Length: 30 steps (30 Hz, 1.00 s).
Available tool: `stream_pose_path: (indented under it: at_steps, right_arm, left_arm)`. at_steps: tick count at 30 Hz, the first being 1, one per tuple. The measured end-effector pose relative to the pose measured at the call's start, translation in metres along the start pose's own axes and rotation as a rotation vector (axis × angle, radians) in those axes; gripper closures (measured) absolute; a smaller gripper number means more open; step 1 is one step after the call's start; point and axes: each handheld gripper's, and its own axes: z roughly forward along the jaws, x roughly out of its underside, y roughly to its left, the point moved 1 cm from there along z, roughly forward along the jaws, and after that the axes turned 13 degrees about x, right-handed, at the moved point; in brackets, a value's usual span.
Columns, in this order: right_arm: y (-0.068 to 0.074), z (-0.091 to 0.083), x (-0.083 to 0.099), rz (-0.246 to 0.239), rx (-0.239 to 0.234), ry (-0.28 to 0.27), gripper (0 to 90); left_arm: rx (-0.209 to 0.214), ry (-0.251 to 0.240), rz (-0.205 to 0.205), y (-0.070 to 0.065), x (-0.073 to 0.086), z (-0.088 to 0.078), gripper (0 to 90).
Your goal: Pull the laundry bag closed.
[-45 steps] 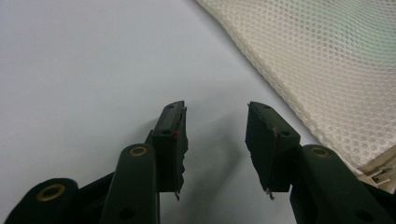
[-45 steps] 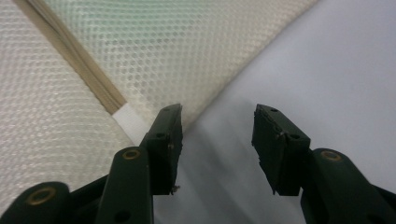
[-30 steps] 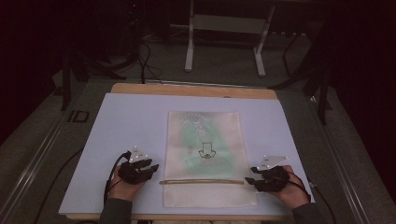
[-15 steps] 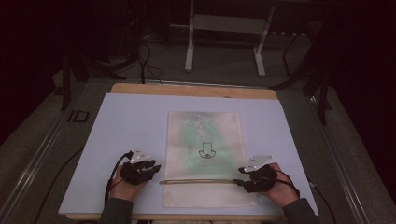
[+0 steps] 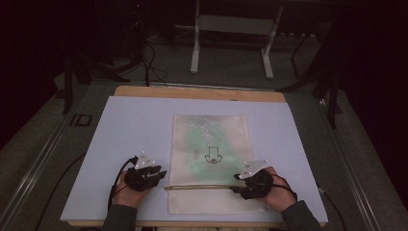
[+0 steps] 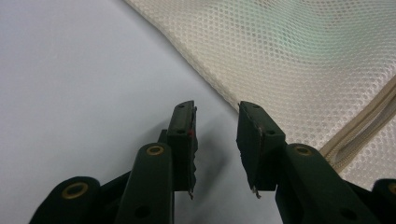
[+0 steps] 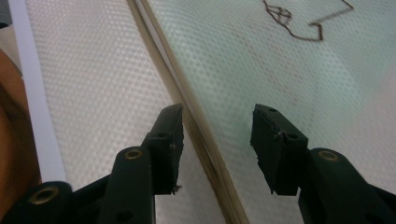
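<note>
Both my claws at the zipper of the mesh bag

The cream mesh bag (image 5: 210, 144) lies flat on the pale mat (image 5: 125, 125), with a green shape showing through its netting. Its zipper (image 5: 199, 187) runs across the bag's near end. My left gripper (image 5: 163, 175) sits on the mat just off the bag's left edge, near the zipper's end. Its jaws have just been closing but stand apart, with nothing between them and bare mat beneath. My right gripper (image 5: 233, 187) hovers over the bag at the zipper's right part. Its jaws are spread, straddling the zipper (image 7: 187, 102) without clamping it.
</note>
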Motion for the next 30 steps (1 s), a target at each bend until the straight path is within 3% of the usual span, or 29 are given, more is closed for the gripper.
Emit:
stream_pose_path:
  at_steps: [30]
  right_arm:
    - [0.032,0.03,-0.047,-0.099,-0.095,-0.047,53.1]
  left_arm:
    - [-0.009,0.013,0.013,-0.002,0.0,0.001,66.2]
